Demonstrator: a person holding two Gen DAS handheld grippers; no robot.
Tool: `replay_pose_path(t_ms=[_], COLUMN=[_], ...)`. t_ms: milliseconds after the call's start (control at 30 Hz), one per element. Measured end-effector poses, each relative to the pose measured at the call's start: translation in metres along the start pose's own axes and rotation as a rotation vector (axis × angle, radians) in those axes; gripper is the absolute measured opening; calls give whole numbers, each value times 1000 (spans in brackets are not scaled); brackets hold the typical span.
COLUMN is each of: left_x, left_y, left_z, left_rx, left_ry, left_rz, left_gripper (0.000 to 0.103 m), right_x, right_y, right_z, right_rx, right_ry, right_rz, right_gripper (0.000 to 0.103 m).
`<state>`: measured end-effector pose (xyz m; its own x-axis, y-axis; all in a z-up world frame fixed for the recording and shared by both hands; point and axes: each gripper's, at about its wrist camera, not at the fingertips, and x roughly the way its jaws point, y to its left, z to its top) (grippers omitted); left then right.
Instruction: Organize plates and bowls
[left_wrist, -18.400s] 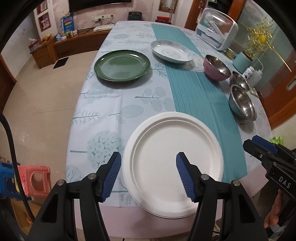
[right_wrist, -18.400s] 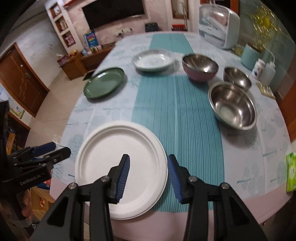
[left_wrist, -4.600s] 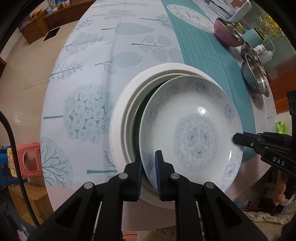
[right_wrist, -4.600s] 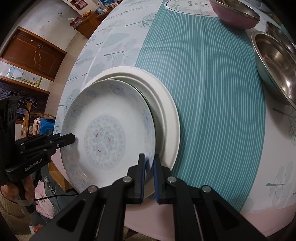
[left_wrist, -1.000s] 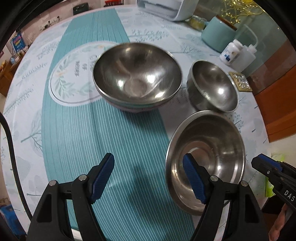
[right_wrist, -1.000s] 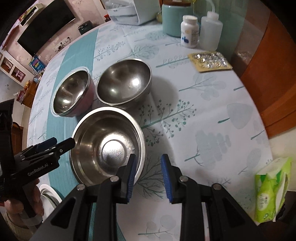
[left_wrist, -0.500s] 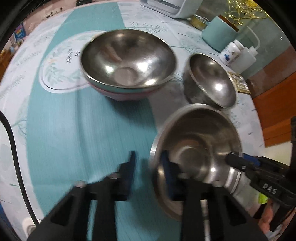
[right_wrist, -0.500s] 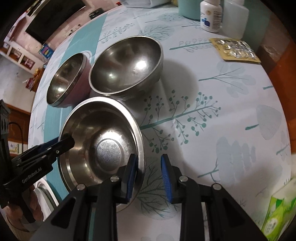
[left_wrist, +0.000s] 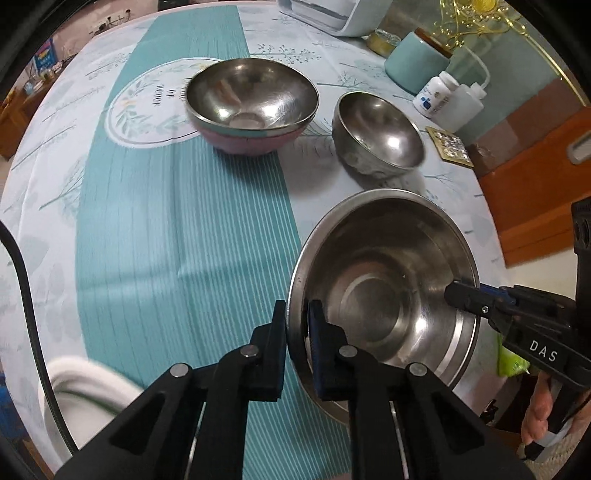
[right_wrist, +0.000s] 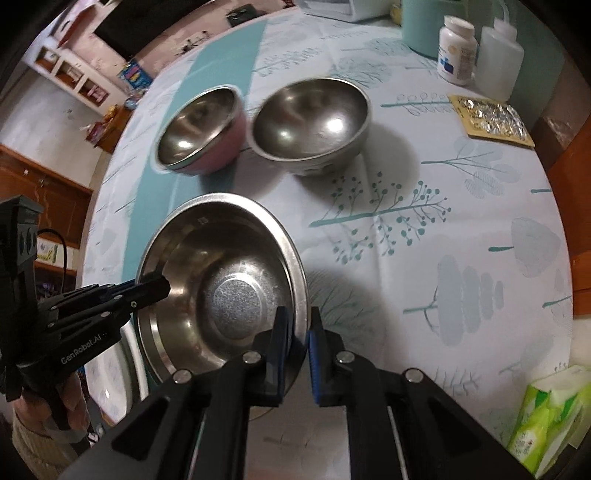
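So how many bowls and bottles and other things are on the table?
Bowls: 3, big steel bowl, small steel bowl, pink bowl
Bottles: 2, pill bottle, squeeze bottle
Pill packs: 1
Tissue packs: 1
Plate stacks: 1, partly hidden
Total: 8
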<state>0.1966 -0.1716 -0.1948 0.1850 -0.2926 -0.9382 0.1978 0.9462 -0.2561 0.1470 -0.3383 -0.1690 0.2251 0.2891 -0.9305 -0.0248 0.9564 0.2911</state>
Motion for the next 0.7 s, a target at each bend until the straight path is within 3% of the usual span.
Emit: replay_pose_path(t_ms=[300, 700], left_x=[-43, -18], left_y=[6, 23], left_z=[-59, -121], left_rx=[-24, -76], left_ry=[-21, 57], left_rz=[14, 44], left_gripper=[9, 11], right_x=[-26, 1], right_y=[23, 37], right_z=[-38, -87], right_rx=[-73, -127], right_ry=[-20, 98], right_rz=[50, 39], right_gripper=[9, 9])
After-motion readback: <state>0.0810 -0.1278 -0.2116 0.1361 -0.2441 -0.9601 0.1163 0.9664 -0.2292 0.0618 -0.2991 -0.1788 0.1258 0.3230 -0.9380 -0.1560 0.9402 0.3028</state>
